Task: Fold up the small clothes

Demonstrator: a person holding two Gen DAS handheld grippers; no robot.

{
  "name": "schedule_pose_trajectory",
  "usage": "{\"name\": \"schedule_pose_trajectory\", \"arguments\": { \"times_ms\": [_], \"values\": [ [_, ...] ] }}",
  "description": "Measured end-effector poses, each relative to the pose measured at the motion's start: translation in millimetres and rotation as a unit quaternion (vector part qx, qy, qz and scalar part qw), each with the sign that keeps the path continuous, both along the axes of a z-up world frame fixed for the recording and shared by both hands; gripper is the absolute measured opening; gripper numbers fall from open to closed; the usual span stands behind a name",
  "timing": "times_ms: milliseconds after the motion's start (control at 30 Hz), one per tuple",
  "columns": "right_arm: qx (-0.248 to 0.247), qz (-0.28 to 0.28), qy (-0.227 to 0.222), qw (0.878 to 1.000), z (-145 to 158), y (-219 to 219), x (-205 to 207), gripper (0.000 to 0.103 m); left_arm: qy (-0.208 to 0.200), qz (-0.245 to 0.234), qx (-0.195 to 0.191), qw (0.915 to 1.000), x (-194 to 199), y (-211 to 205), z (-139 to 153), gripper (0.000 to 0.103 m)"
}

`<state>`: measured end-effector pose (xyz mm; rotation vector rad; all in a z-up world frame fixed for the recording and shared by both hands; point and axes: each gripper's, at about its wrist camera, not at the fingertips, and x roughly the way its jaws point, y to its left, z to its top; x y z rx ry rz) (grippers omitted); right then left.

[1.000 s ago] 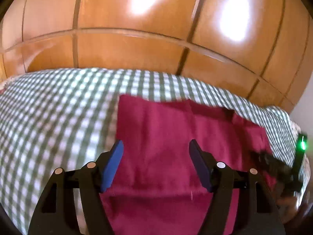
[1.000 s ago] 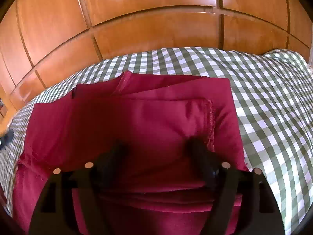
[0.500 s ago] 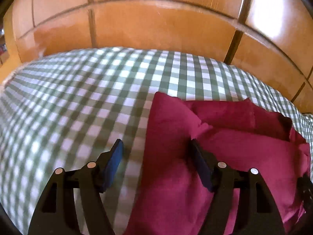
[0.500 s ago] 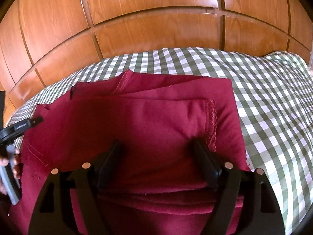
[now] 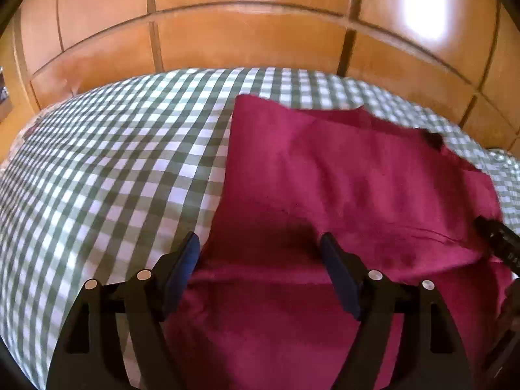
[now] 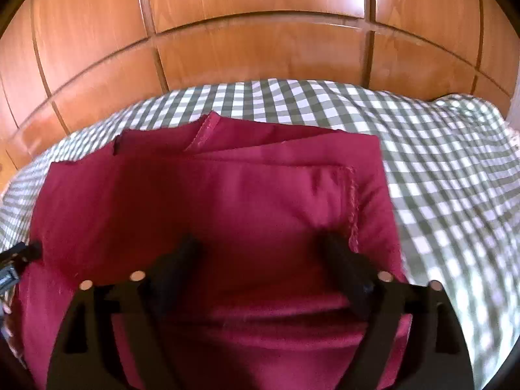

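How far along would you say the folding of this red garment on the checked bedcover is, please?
Done: the red garment already lies doubled in layers on the checked bedcover. In hand: nothing is gripped; the left gripper and right gripper hang over it, jaws opening. Left: probably another fold and squaring the uneven far edges.

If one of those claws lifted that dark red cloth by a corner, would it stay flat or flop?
Probably flop: the dark red cloth lies in soft folded layers that sag and crease. It looks light, so lifting should be easy. The layers would likely slide apart, since nothing pins them: the right gripper and the left gripper are both opening with cloth beneath their fingers, unpinched.
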<state>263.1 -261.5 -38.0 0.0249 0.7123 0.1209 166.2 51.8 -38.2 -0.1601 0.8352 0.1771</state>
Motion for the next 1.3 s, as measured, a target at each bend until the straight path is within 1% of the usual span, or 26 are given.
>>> {"name": "schedule_pose_trajectory", "arguments": {
  "times_ms": [67, 100, 200, 233, 300, 433, 500, 667, 733, 800, 1100, 1300],
  "values": [
    [0.011, 0.0, -0.013, 1.0, 7, -1, -20, 0.099, -0.016, -0.013, 0.007, 0.9998, -17, -9, 10, 0.076],
    [0.017, -0.006, -0.007, 1.0, 7, -2, -31, 0.099, -0.023, -0.023, 0.005, 0.9994, -29, -14, 13, 0.079],
    [0.06, -0.008, 0.018, 0.998, -2, -11, -67, 0.099, -0.033, -0.041, 0.001, 0.9986, -50, -26, 12, 0.08],
    [0.06, -0.01, 0.025, 0.998, -6, -12, -76, 0.099, -0.031, -0.047, -0.003, 0.9984, -59, -31, 9, 0.08],
    [0.041, -0.02, 0.036, 0.998, -15, -15, -97, 0.099, -0.024, -0.059, -0.006, 0.998, -71, -37, 3, 0.08],
    [0.025, -0.025, 0.038, 0.999, -24, -30, -126, 0.099, -0.009, -0.078, 0.016, 0.9968, -97, -42, -10, 0.08],
    [0.022, -0.03, 0.039, 0.999, -26, -39, -135, 0.1, -0.008, -0.078, 0.025, 0.9966, -109, -42, -12, 0.08],
    [0.049, -0.049, 0.05, 0.996, -32, -65, -147, 0.1, -0.011, -0.072, 0.047, 0.9962, -132, -38, -11, 0.08],
    [0.067, -0.046, 0.054, 0.995, -33, -72, -151, 0.1, -0.017, -0.069, 0.052, 0.9961, -138, -37, -7, 0.08],
    [0.07, -0.041, 0.057, 0.995, -34, -77, -157, 0.1, -0.02, -0.068, 0.056, 0.9959, -143, -37, -4, 0.08],
    [0.067, -0.015, 0.072, 0.995, -40, -80, -188, 0.1, -0.027, -0.08, 0.064, 0.9944, -162, -38, 3, 0.08],
    [0.083, -0.009, 0.083, 0.993, -44, -84, -204, 0.1, -0.019, -0.091, 0.07, 0.9933, -173, -41, 1, 0.08]
  ]
}}
